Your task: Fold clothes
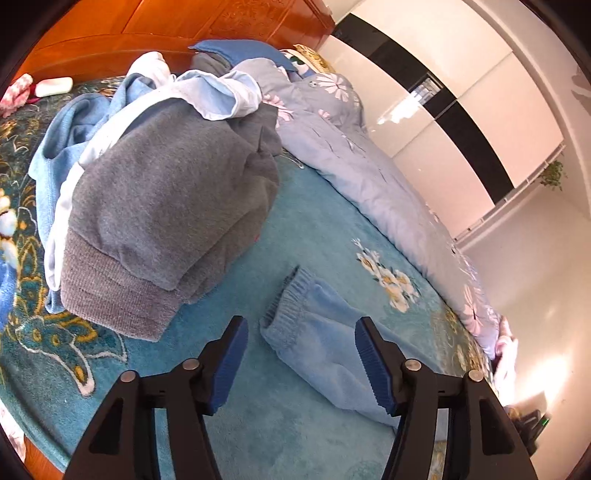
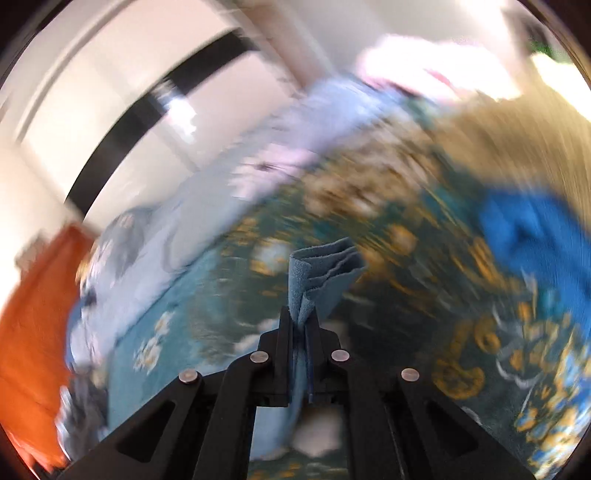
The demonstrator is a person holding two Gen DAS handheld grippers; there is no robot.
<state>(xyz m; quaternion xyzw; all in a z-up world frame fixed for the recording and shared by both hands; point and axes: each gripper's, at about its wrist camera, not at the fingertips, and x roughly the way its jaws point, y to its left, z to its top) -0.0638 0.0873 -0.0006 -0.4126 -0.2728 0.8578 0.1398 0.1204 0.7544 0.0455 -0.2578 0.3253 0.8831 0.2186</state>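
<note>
Teal plush bedspread with gold and white flowers (image 1: 317, 229) covers the bed, and serves as the landmark for everything else. At its middle sits a heap of clothes: a grey fleece sweatshirt with a ribbed hem (image 1: 166, 221) lies on top, over a pale blue garment (image 1: 221, 92) and a mid-blue knit piece (image 1: 66, 147). Just beside the heap, nearer the camera, a light blue fleece sleeve with an elastic cuff (image 1: 317, 332) lies flat on the bedspread. The left gripper (image 1: 301, 363) hovers over this sleeve with its jaws wide, one blue pad (image 1: 229, 365) on either side of the cuff, not touching it. Along the far edge of the bedspread runs a lilac floral quilt (image 1: 369, 166), and a wooden headboard (image 1: 184, 29) stands behind the heap.

The right wrist view is heavily blurred. The right gripper (image 2: 303, 325) has its jaws narrow, clamped on a bunched fold of blue-grey fleece fabric (image 2: 325, 269) raised above the bedspread, possibly part of the same garment.
</note>
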